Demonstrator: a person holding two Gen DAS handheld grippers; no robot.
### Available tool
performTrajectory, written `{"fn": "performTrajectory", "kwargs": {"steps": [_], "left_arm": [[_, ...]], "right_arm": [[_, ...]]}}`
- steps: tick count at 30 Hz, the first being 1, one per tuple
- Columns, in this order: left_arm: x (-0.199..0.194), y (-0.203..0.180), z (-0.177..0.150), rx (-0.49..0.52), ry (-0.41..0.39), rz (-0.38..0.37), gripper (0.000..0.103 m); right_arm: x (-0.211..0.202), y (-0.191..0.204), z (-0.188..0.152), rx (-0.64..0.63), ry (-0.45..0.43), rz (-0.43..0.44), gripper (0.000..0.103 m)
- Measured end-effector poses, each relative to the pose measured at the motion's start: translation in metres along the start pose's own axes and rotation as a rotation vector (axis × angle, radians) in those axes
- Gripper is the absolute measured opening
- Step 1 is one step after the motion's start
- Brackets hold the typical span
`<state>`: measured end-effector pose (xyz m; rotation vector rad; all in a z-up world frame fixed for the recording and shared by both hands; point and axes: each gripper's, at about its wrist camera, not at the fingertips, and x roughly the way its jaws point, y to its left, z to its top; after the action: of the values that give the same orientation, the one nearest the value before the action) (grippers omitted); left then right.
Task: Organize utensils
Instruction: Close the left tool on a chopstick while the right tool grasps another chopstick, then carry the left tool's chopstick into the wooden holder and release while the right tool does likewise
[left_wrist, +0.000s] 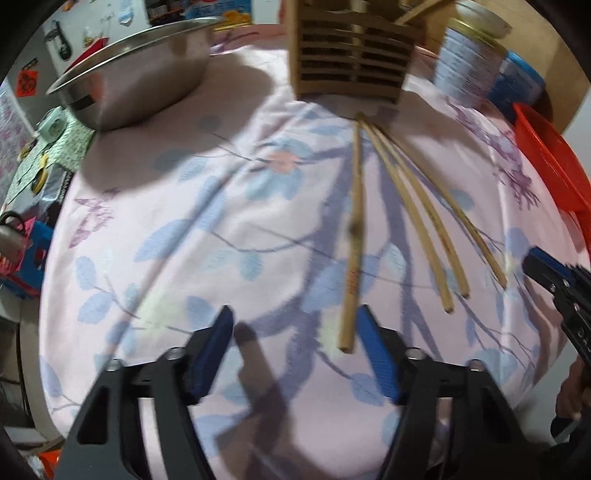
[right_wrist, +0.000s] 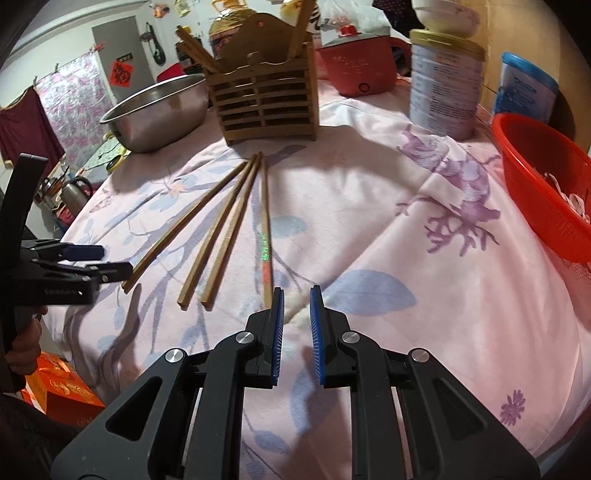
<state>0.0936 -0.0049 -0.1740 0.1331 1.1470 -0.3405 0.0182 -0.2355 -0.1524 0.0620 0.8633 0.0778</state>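
Several wooden chopsticks (left_wrist: 413, 206) lie fanned on the pink floral cloth, tips meeting in front of a slatted wooden utensil holder (left_wrist: 351, 59). In the right wrist view the chopsticks (right_wrist: 221, 229) and the holder (right_wrist: 266, 99), which has a few chopsticks standing in it, show too. My left gripper (left_wrist: 295, 328) is open and empty, its right finger beside the near end of the leftmost chopstick (left_wrist: 354, 236). My right gripper (right_wrist: 297, 295) is open with a narrow gap and empty, just right of the near end of the rightmost chopstick (right_wrist: 265, 229).
A steel bowl (left_wrist: 140, 74) stands at the back left, a tin can (right_wrist: 443, 88) and a red cooker pot (right_wrist: 358, 62) at the back right. A red plastic basket (right_wrist: 543, 192) sits at the right edge. The table (left_wrist: 110, 229) is round and drops off at the left.
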Motion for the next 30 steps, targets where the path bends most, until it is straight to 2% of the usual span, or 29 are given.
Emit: {"fn": "performTrajectory", "kwargs": {"steps": [1,4,6,8,19,26,30], "left_arm": [[0.001,-0.004,-0.001,0.011,0.001,-0.008,0.054],[0.001,-0.013,-0.001,0.040,-0.032,-0.014,0.035],[0.003,-0.020,-0.001,0.055,-0.064,-0.010,0.014],[0.005,-0.027,-0.001,0.078,-0.086,0.018,0.007],[0.002,-0.018,-0.001,0.028,-0.069,0.028,0.006],[0.002,-0.019,-0.003,0.025,-0.096,0.037,0.006],[0.000,-0.017,0.001,0.025,-0.082,0.048,0.006]], "right_arm": [[0.000,0.001,0.000,-0.007,0.003,0.000,0.017],[0.001,0.003,-0.001,-0.020,0.008,0.005,0.017],[0.001,0.003,-0.003,-0.018,0.012,0.011,0.017],[0.003,0.001,-0.005,-0.013,0.019,0.015,0.017],[0.018,0.006,-0.012,-0.008,0.037,0.067,0.017],[0.022,0.015,-0.018,-0.078,-0.032,0.019,0.012],[0.022,0.019,-0.013,-0.096,-0.004,0.001,0.006]]}}
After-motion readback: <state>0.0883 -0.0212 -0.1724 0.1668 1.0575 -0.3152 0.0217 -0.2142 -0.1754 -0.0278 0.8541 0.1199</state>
